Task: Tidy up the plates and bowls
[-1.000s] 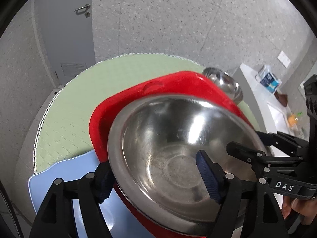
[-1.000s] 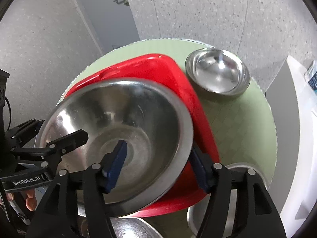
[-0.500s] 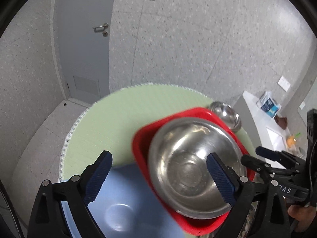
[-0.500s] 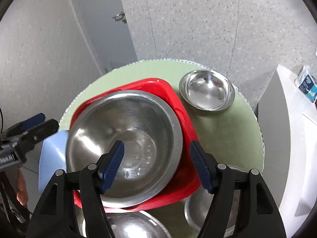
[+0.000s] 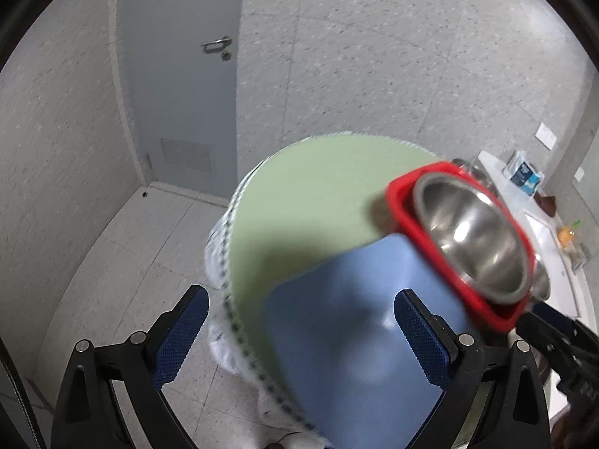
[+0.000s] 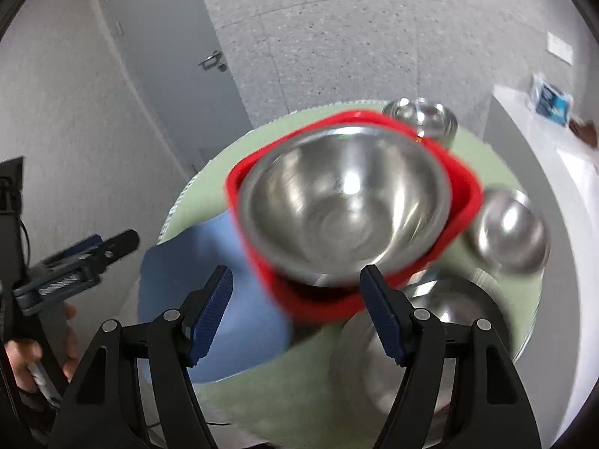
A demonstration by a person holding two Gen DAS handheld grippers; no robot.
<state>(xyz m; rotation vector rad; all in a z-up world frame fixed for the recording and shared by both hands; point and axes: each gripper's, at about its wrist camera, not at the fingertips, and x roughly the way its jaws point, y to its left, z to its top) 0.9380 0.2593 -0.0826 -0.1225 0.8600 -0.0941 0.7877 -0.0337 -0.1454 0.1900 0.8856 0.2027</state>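
A large steel bowl (image 6: 344, 209) sits in a red plate (image 6: 464, 194) on the round green table (image 6: 483, 149); both also show in the left wrist view, the bowl (image 5: 475, 239) and the red plate (image 5: 404, 205). A blue plate (image 6: 209, 292) lies at the table's near left edge, partly under the red plate, and shows in the left wrist view (image 5: 355, 336). My right gripper (image 6: 297, 312) is open and empty, raised back from the bowl. My left gripper (image 5: 299, 333) is open and empty above the blue plate, and shows at the left of the right wrist view (image 6: 93, 250).
A small steel bowl (image 6: 423, 119) stands at the far edge, another (image 6: 513, 232) at the right, and a large one (image 6: 430, 336) at the near right. A white counter (image 6: 543, 142) with a blue packet (image 6: 550, 101) stands to the right. A grey door (image 5: 179, 75) is behind.
Both grippers have let go of the large bowl and pulled back and up from it. The left gripper swung left, so the bowl now lies at its right.
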